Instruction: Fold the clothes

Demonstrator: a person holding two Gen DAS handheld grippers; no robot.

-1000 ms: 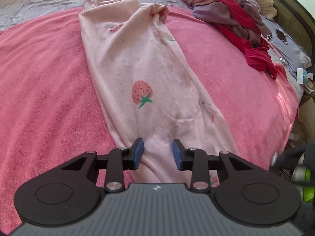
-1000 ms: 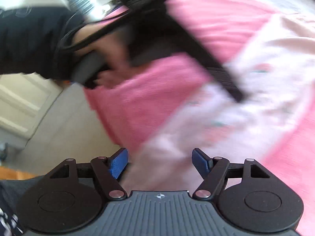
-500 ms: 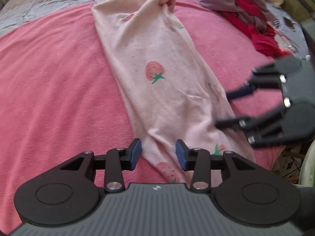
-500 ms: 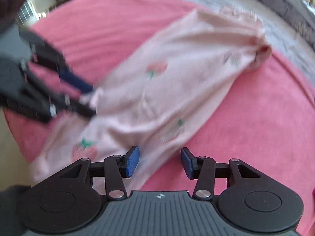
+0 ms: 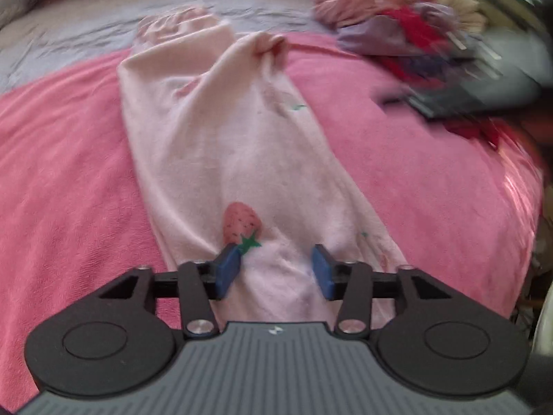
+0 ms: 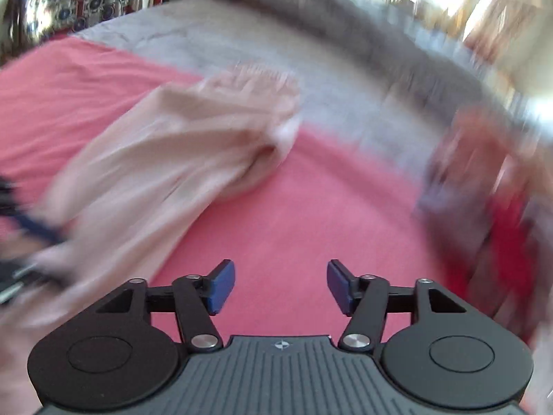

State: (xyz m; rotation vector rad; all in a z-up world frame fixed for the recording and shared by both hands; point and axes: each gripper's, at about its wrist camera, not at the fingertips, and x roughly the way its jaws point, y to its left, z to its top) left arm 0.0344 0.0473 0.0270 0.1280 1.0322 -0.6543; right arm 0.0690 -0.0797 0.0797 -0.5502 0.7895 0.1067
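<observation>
- While the pink trousers (image 5: 242,159) lie lengthwise, centre frame, on the pink blanket (image 5: 69,173), no crosswise fold shows.
- Left gripper (image 5: 274,269) jaws are opening astride the hem, unpinched.
- Right gripper (image 6: 280,285) jaws are opening, empty, over blanket; heap of clothes (image 5: 390,20), upper right, waits.

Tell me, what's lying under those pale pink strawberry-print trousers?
The pale pink strawberry-print trousers lie on a fuzzy pink blanket; their waistband end reaches a grey bedsheet. Whatever sits directly beneath the fabric is covered.

We see soft matt cloth — pale pink trousers (image 5: 224,159) on a fuzzy pink blanket (image 5: 69,173); our left gripper (image 5: 275,269) looks matt black plastic — blue pads (image 5: 226,269).
</observation>
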